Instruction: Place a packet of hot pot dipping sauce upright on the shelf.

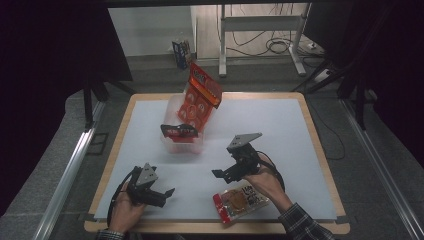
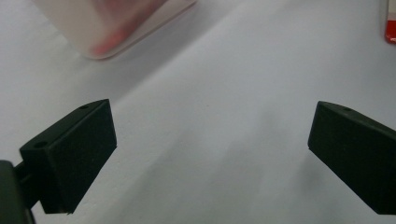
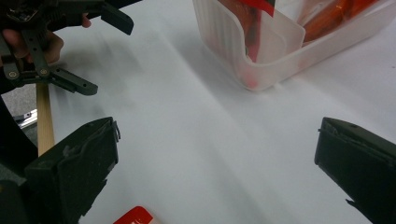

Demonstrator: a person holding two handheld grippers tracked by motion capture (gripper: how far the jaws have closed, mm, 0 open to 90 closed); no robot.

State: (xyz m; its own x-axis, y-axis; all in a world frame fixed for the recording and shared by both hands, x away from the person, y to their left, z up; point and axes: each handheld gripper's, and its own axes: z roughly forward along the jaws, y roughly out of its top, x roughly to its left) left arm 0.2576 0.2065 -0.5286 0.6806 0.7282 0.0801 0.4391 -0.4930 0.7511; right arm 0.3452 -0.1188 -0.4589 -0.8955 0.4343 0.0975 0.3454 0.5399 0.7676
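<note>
Claws come first: we see the left claw [image 1: 167, 192] and the right claw [image 1: 218, 174] both spread wide with nothing between their jaws, each held just above the white bench [image 1: 280, 135]. We count two claws, one clear tub [image 1: 182, 142] near the middle of the bench, and three snack packs. One tall orange pack [image 1: 200, 97] stands up in the tub, one dark pack [image 1: 179, 131] lies across it, and one flat pack [image 1: 241, 200] lies on the bench by the right hand [image 1: 267, 182].
</note>
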